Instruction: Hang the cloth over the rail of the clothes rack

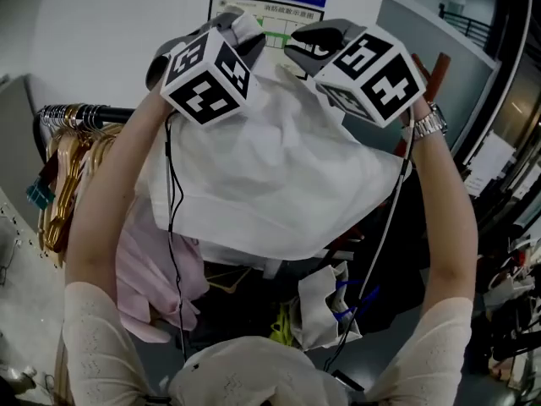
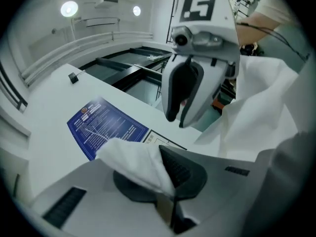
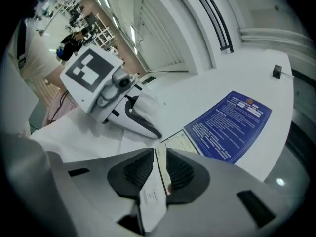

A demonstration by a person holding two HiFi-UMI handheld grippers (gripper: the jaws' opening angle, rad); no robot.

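Two grippers hold the white cloth (image 1: 270, 176) up high by its top edge. The left gripper (image 1: 243, 25) has its jaws pinched tight on a bunch of the cloth. The right gripper (image 1: 306, 47) squeezes a thin edge of it. The rail (image 1: 101, 112) with gold hangers (image 1: 63, 176) sits just left of the cloth.
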